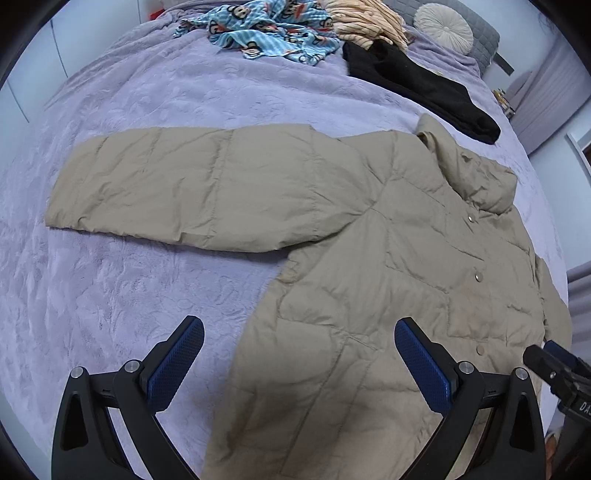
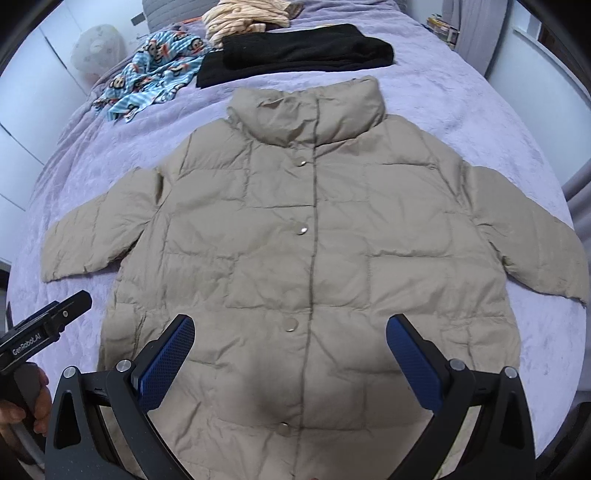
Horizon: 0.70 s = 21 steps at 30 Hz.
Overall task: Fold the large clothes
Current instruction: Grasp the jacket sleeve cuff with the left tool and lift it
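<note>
A beige quilted puffer jacket [image 2: 314, 236] lies flat and snapped shut on the purple bedspread, collar away from me and both sleeves spread sideways. In the left wrist view the jacket [image 1: 369, 258] fills the right half, with its left sleeve [image 1: 177, 192] stretched out flat. My left gripper [image 1: 299, 328] hovers open over the jacket's lower left edge, holding nothing. My right gripper [image 2: 290, 328] hangs open above the jacket's lower front, near a snap [image 2: 291, 324]. Each gripper shows at the edge of the other's view.
A folded black garment [image 2: 295, 51] lies just beyond the collar. A blue cartoon-print cloth [image 2: 155, 70] and a cream striped garment [image 2: 243, 18] sit further back. A round pillow [image 1: 443, 26] rests at the headboard. A hand [image 2: 22, 410] holds the left gripper's handle.
</note>
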Motion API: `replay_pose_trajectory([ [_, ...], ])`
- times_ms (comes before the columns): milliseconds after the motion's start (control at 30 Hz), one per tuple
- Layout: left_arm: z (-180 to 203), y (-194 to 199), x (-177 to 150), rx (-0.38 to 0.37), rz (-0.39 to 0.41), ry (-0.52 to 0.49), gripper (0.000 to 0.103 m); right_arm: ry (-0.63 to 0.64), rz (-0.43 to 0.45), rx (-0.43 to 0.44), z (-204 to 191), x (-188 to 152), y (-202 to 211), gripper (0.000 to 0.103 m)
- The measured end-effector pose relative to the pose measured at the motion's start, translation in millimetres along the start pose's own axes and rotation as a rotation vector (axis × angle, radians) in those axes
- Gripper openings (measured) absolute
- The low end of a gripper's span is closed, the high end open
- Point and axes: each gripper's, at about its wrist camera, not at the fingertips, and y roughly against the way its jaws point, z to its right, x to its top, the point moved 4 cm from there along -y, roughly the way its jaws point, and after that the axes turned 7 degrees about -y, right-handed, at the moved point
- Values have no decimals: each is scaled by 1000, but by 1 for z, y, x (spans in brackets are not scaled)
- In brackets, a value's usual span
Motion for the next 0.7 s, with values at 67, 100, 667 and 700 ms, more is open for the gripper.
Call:
replay_pose_trajectory([
  [67, -25, -8, 4, -37, 18, 55, 103, 24, -45, 25, -20, -3, -14, 103],
  [100, -39, -13, 6, -60, 31, 88, 103, 32, -58, 25, -28, -4, -20, 103],
  [667, -200, -104, 70, -200, 143, 431, 103, 38, -132, 113, -102, -25, -94, 103],
  [700, -204, -105, 75, -193, 154, 444, 103, 39, -129, 116, -104, -24, -96, 103],
])
